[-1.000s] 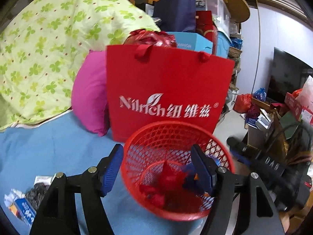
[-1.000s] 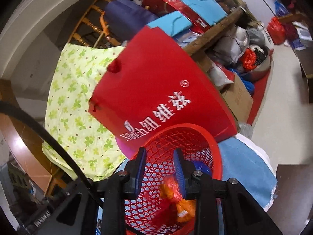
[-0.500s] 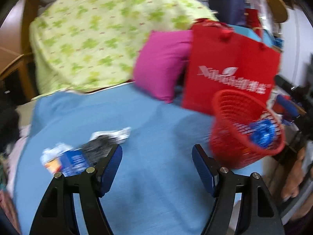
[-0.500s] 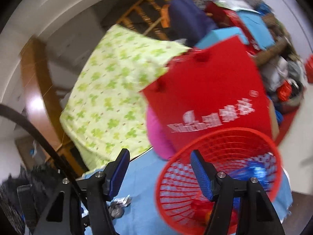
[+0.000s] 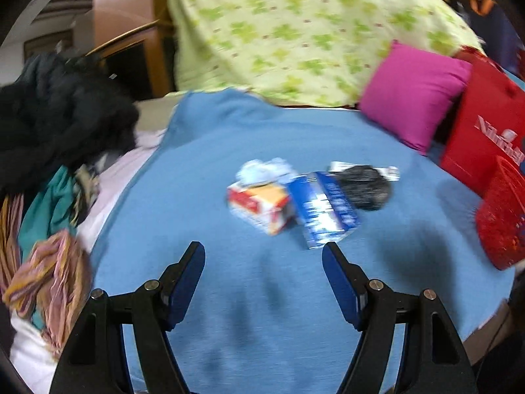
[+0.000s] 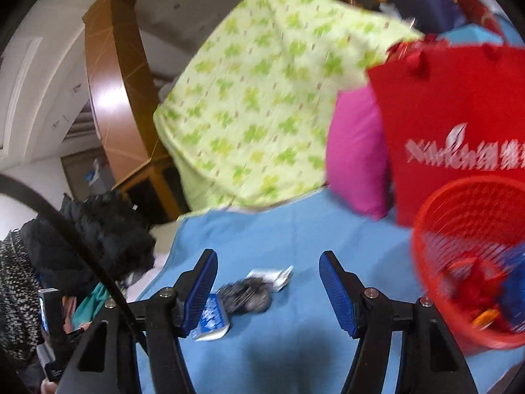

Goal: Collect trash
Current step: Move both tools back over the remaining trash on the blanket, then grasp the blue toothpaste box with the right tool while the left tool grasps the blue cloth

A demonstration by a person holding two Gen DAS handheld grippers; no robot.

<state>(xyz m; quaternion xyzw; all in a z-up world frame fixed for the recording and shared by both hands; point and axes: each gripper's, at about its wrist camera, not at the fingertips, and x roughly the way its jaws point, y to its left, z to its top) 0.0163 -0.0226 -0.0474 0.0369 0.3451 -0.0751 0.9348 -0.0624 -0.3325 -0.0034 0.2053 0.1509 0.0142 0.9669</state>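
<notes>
Loose trash lies mid-blanket in the left wrist view: a red-and-orange carton (image 5: 259, 205), a blue-and-white box (image 5: 323, 215), a black crumpled wrapper (image 5: 362, 185) and a pale tissue wad (image 5: 265, 169). My left gripper (image 5: 263, 251) is open and empty, just short of the cartons. The red mesh basket (image 5: 500, 216) stands at the right edge. In the right wrist view my right gripper (image 6: 268, 257) is open and empty above the blanket. The black wrapper (image 6: 246, 297) and blue box (image 6: 211, 320) lie near its left finger. The basket (image 6: 472, 256) on the right holds red and blue trash.
A pink pillow (image 5: 413, 95) and a red paper bag (image 5: 485, 138) stand behind the basket, with a green-patterned quilt (image 5: 295, 32) at the back. Dark clothes (image 5: 59, 124) are heaped at the left. The blue blanket (image 5: 262, 328) covers the bed.
Both grippers swung left, away from the basket and toward the trash on the blanket. The right gripper's jaws went from nearly shut over the basket to wide open.
</notes>
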